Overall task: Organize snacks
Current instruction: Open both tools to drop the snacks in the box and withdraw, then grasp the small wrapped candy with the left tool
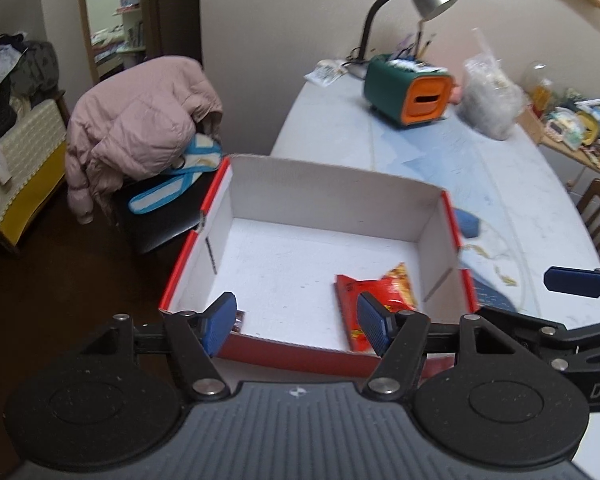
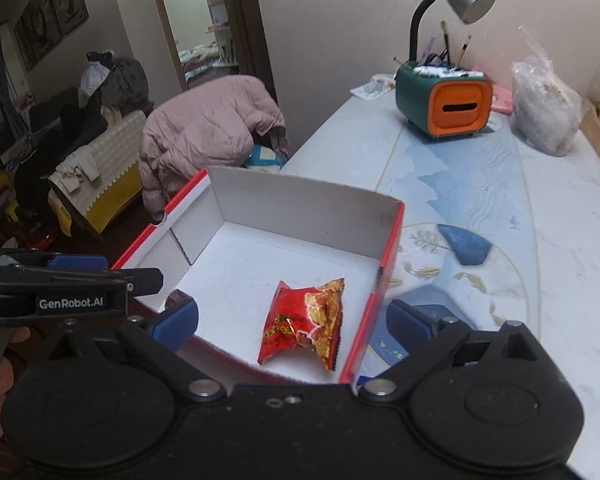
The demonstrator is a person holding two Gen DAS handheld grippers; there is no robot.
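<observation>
- The snack packet (image 2: 306,322) lies flat on the box floor, toward the near right corner, close to the right wall: glossy red foil, crinkled, with a printed picture of golden fried pieces and a crimped, saw-toothed edge.
- The box (image 2: 300,196) is shallow, open-topped corrugated cardboard, white inside, red outside with a red rim, sitting at the table's left edge.
- Left gripper (image 1: 298,322) hovers over the near wall, its blue ribbed pads spread with nothing between them; a small dark item by the left pad is too hidden to name.
- Right gripper (image 2: 294,322) is spread wide, pads straddling the box's near right corner, gripping nothing.
- The table (image 2: 500,184) wears a smooth, pale blue patterned cover.
</observation>
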